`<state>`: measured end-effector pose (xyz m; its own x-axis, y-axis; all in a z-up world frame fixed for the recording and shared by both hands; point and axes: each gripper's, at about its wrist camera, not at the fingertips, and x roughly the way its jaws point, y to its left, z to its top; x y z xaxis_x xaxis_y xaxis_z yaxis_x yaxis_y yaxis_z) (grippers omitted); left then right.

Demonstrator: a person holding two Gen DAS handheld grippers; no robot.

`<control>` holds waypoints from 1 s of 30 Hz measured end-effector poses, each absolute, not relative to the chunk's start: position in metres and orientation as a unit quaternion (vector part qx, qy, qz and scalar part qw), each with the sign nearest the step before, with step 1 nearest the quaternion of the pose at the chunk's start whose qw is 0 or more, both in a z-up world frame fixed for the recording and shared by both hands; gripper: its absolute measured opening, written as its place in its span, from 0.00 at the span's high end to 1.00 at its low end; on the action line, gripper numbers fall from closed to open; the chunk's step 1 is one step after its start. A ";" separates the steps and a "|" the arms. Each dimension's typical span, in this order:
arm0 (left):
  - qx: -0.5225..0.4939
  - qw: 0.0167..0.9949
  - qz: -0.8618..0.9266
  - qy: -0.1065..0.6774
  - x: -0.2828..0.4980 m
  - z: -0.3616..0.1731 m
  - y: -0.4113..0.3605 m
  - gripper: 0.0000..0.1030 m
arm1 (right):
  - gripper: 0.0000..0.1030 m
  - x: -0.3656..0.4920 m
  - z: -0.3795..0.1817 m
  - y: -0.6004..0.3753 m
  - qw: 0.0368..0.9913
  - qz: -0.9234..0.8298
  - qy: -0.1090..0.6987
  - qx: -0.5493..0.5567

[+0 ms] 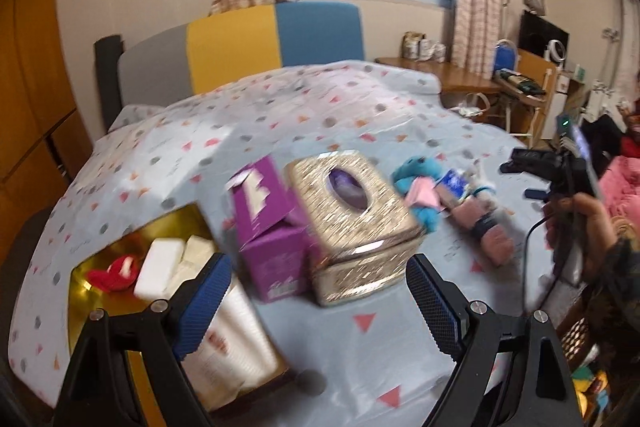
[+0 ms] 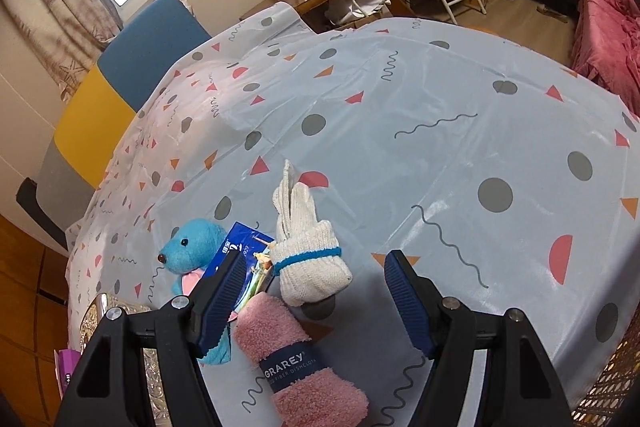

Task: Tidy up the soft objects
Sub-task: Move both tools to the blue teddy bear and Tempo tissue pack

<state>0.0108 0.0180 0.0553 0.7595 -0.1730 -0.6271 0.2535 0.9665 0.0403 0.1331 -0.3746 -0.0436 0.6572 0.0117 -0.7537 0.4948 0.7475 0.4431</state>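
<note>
- A gold tray at lower left of the left view already holds soft packs.
- Remaining items, pink cloth roll and white gloves, are seen at lower centre.
- The right gripper, spread wide and empty, is judged poised for the cloth.
- The left gripper is likewise wide, empty.

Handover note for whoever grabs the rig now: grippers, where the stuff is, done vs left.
Left hand-held gripper: open, empty, facing the silver tissue box and purple box.
Right hand-held gripper: open, empty, over the pink towel roll and white gloves.
Done, apparently: the gold tray holds a red item and white packs.
Left on the bed cover: towel roll, gloves, blue plush dog, blue tissue packet. The towel roll looks like the nearest pick.
</note>
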 end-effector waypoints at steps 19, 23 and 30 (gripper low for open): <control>0.076 0.883 -0.217 0.408 0.123 0.057 -0.135 0.42 | 0.29 0.129 -0.051 -0.387 0.830 -0.142 0.389 0.372; 0.060 0.864 -0.206 0.456 0.162 0.033 -0.156 0.58 | 0.29 0.128 -0.054 -0.391 0.824 -0.138 0.389 0.388; 0.041 0.845 -0.167 0.507 0.219 -0.006 -0.181 0.58 | 0.29 0.129 -0.056 -0.392 0.819 -0.120 0.388 0.406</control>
<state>0.2194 -0.1809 -0.0058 0.4305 -0.2407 -0.8699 0.3237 0.9409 -0.1002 0.1287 -0.3925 -0.0558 0.6702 0.1175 -0.7329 0.5118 0.6420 0.5709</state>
